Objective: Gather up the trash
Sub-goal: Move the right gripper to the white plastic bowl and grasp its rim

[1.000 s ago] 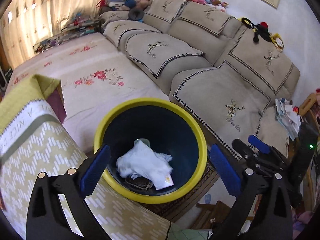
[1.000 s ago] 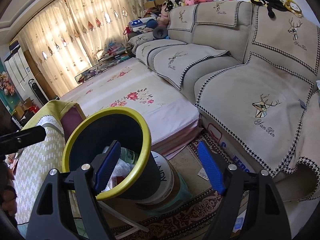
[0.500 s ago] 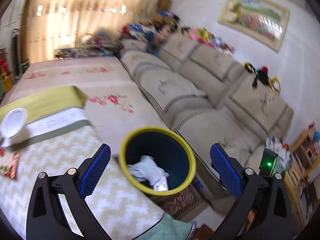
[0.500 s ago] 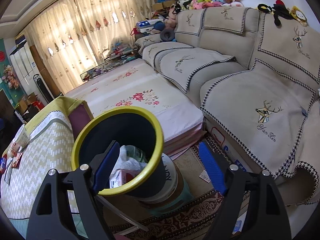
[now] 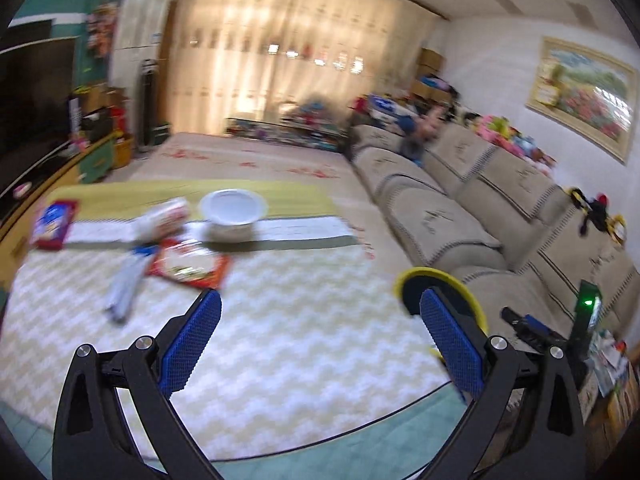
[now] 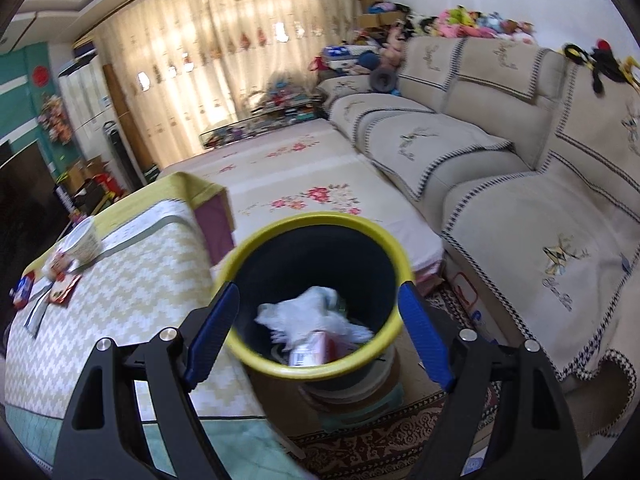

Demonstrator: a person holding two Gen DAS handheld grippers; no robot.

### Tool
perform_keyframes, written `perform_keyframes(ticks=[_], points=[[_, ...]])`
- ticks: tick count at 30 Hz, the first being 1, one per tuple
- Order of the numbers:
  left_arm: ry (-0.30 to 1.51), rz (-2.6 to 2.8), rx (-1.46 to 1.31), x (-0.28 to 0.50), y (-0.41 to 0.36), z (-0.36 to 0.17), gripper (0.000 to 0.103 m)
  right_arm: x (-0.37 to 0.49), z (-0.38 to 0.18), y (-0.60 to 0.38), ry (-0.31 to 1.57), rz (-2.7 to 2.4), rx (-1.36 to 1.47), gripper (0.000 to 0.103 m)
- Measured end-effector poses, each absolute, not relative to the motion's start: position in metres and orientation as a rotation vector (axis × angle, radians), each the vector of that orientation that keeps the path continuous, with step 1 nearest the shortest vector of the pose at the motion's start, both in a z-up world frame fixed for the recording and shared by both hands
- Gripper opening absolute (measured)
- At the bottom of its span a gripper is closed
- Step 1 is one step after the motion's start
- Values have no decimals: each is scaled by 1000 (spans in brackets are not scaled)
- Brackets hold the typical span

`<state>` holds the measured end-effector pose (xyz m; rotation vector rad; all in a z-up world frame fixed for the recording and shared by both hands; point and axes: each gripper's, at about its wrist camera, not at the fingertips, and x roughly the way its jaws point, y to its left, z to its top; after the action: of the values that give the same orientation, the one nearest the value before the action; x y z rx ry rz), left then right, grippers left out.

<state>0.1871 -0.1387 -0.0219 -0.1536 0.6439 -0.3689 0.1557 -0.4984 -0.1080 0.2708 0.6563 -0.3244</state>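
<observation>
Left claw (image 5: pixel 320 332) swung from bin (image 5: pixel 440 280) toward table, wrappers (image 5: pixel 188 266) ahead, empty.

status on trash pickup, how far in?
Partly done: the yellow-rimmed dark bin already holds white crumpled paper and a small carton. Nothing in hand: left gripper and right gripper are open, empty. Left: red snack wrapper, white paper bowl, red-and-blue packet on the table.

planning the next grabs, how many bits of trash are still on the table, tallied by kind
red snack wrapper: 1
blue and red packet: 1
white paper bowl: 1
tipped paper cup: 1
long white and blue wrapper: 1
total: 5, though the view is blurred
</observation>
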Motion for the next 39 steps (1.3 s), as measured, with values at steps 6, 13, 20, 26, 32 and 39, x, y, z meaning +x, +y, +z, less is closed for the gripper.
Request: perform_keyframes(ticks=[6,13,20,26,32,39], points=[[630,-229,-207,170,-69,-35,98,181,-100,-441,678,-189,215,78],[619,-132,-256,156,-9,-49,98,225,-101,-350,736,32,147,78],[627,-100,-309,161,28,-62,98,289,-102,-262,794,216,57,78],[652,-79,-347,174,48,-79,98,368,-89,-221,796,225,37,78],[677,-71,-373,183,64,-94,98,448,-90,-217,817,67,-32,78],[696,-68,-380,194,72,-105,98,497,-133,-221,1006,72,12,56]])
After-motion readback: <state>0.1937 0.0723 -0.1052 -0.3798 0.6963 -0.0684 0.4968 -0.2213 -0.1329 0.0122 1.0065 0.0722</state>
